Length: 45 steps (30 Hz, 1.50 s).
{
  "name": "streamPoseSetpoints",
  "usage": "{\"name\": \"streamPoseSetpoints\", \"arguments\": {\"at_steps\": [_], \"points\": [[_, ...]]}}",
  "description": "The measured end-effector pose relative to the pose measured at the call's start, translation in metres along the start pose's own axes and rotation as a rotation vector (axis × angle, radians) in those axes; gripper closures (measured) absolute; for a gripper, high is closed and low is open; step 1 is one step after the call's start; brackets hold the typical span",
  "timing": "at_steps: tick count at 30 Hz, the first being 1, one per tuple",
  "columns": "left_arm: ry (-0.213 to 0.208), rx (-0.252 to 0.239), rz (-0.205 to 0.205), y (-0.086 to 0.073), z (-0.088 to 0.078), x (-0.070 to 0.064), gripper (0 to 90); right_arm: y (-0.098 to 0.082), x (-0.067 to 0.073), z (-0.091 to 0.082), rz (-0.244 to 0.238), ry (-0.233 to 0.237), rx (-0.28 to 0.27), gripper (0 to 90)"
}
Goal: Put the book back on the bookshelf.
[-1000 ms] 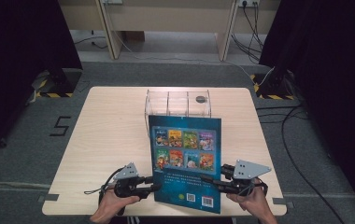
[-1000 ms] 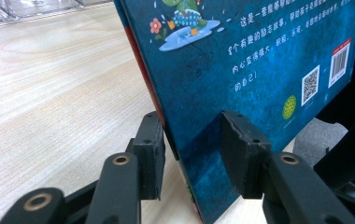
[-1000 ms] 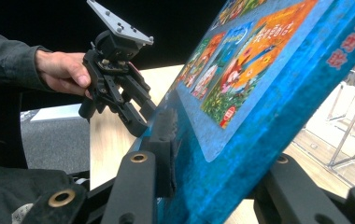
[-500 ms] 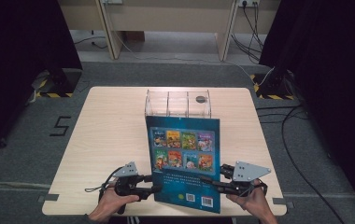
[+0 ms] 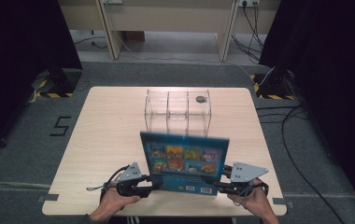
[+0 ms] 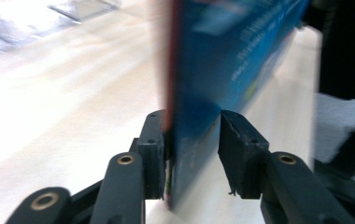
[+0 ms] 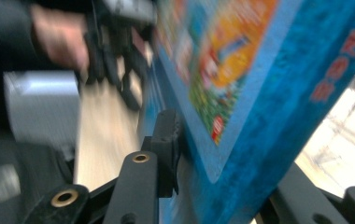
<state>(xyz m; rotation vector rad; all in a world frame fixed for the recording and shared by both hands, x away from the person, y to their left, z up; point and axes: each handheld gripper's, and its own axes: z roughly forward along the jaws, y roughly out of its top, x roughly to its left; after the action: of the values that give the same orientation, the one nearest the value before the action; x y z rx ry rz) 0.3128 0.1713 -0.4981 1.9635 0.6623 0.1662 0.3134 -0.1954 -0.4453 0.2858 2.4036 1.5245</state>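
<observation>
You are holding a blue picture book (image 5: 183,161) off the worktop (image 5: 110,121) with both grippers, over its near edge and about midway between the near corners. The book is tilting, its top edge leaning away from you toward the far edge, and its back cover with rows of small coloured pictures is facing up toward the high camera. Its outline is blurring slightly in every view.

Your left gripper (image 5: 148,183) is gripping the book's lower left edge. In the left gripper view the left gripper (image 6: 192,154) is showing its one jaw pressing against the red spine side, while the other jaw is standing a little clear of the blue cover, so the clamp is loose or partial at best on that side. Your left hand (image 5: 115,203) is sitting at the near edge of the worktop.

Your right gripper (image 5: 220,185) is holding the book's lower right edge. In the right gripper view the right gripper (image 7: 222,163) is carrying the book's corner between its jaws, one jaw lying against the cover and the other passing behind the book; it is clamping on the book. Your right hand (image 5: 252,203) is sitting near the near right corner.

A clear three-compartment box (image 5: 178,111) is standing beyond the book, toward the far edge, apart from it. A small dark round object (image 5: 200,99) is lying at the box's right-hand compartment; whether inside or on top I cannot tell.
</observation>
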Motion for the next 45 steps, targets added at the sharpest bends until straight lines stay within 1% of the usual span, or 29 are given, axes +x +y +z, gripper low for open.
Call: {"name": "streamPoseSetpoints", "arguments": {"at_steps": [1,2,3,4,5,6,10,16,19,21,22,23,24,25,26,28,29,31,32,33,35,36,37,38,39,40,41,43,45], "points": [[0.012,0.005,0.005,0.0,-0.002,0.002,62.3,0.0,0.0,0.0,0.0,0.0,0.0,72.3],[0.015,0.014,0.011,-0.001,-0.003,0.003,62.1,-0.003,0.002,0.003,-0.017,0.0,0.017,71.6],[0.018,0.017,0.014,-0.001,-0.003,0.002,62.0,-0.003,0.002,0.006,-0.015,0.012,0.025,70.1],[0.016,0.02,0.008,-0.001,-0.003,0.002,62.3,-0.002,0.003,0.007,-0.021,0.012,0.031,68.5],[0.019,0.021,0.005,-0.001,-0.003,0.002,62.2,-0.003,0.002,0.007,0.006,0.012,0.02,67.7],[0.02,0.02,0.003,0.0,-0.003,0.002,62.1,-0.004,0.002,0.007,0.022,0.012,0.022,67.8],[0.02,0.018,-0.001,-0.001,-0.003,0.003,62.1,-0.005,0.0,0.008,0.038,0.014,0.001,67.8],[0.015,0.022,-0.02,0.0,-0.003,0.003,61.9,-0.007,0.0,0.008,0.095,0.028,-0.05,66.3],[0.011,0.016,-0.03,0.0,-0.003,0.002,61.9,-0.006,-0.001,0.008,0.111,0.033,-0.072,67.1],[0.001,0.011,-0.053,0.0,-0.003,0.002,61.6,-0.007,0.0,0.007,0.12,0.032,-0.081,69.4],[-0.012,0.006,-0.066,-0.001,-0.003,0.003,61.2,-0.007,-0.001,0.006,0.136,0.037,-0.096,71.0],[-0.007,0.002,-0.057,-0.001,-0.003,0.001,61.0,-0.007,-0.001,0.005,0.147,0.044,-0.111,73.4],[0.005,0.003,-0.034,-0.001,-0.003,0.0,60.9,-0.007,0.0,0.004,0.143,0.045,-0.116,75.4],[0.013,0.006,-0.025,0.0,-0.003,0.0,60.9,-0.007,0.001,0.004,0.137,0.046,-0.117,75.1],[0.014,0.001,-0.033,-0.001,-0.002,0.0,60.5,-0.008,0.001,0.004,0.145,0.043,-0.119,74.5],[0.017,0.004,-0.027,-0.001,-0.002,0.0,60.3,-0.011,0.0,0.005,0.152,0.04,-0.126,74.3],[0.017,0.004,-0.027,-0.001,-0.002,0.0,60.4,-0.011,0.001,0.005,0.145,0.039,-0.129,73.9],[0.036,0.001,0.005,-0.002,-0.003,-0.004,60.6,-0.01,0.003,0.005,0.131,0.026,-0.13,72.8],[0.04,0.006,0.022,-0.001,-0.003,-0.006,60.6,-0.01,0.004,0.008,0.12,0.033,-0.124,72.7],[0.039,0.008,0.028,-0.001,-0.003,-0.007,60.6,-0.01,0.006,0.011,0.112,0.041,-0.119,72.7],[0.038,0.014,0.035,0.0,-0.002,-0.009,60.6,-0.009,0.008,0.014,0.107,0.049,-0.113,72.8],[0.042,0.014,0.039,0.0,-0.002,-0.009,60.6,-0.009,0.011,0.019,0.092,0.055,-0.122,73.6],[0.043,0.013,0.039,-0.001,-0.002,-0.009,60.8,-0.009,0.01,0.021,0.108,0.056,-0.138,73.2],[0.046,0.013,0.04,-0.001,-0.002,-0.01,60.8,-0.01,0.01,0.021,0.115,0.058,-0.14,73.1],[0.04,0.013,0.034,0.0,-0.002,-0.008,60.6,-0.012,0.011,0.023,0.11,0.05,-0.169,72.6],[0.04,0.013,0.034,0.0,-0.002,-0.008,60.6,-0.012,0.011,0.023,0.11,0.05,-0.169,72.6],[0.036,0.011,0.026,0.0,-0.002,-0.007,60.6,-0.012,0.011,0.025,0.097,0.049,-0.195,71.2],[0.036,0.011,0.024,0.0,-0.001,-0.007,60.7,-0.012,0.01,0.025,0.094,0.042,-0.197,69.4],[0.036,0.01,0.019,0.0,-0.001,-0.007,60.7,-0.013,0.01,0.026,0.119,0.014,-0.209,63.0]]}}
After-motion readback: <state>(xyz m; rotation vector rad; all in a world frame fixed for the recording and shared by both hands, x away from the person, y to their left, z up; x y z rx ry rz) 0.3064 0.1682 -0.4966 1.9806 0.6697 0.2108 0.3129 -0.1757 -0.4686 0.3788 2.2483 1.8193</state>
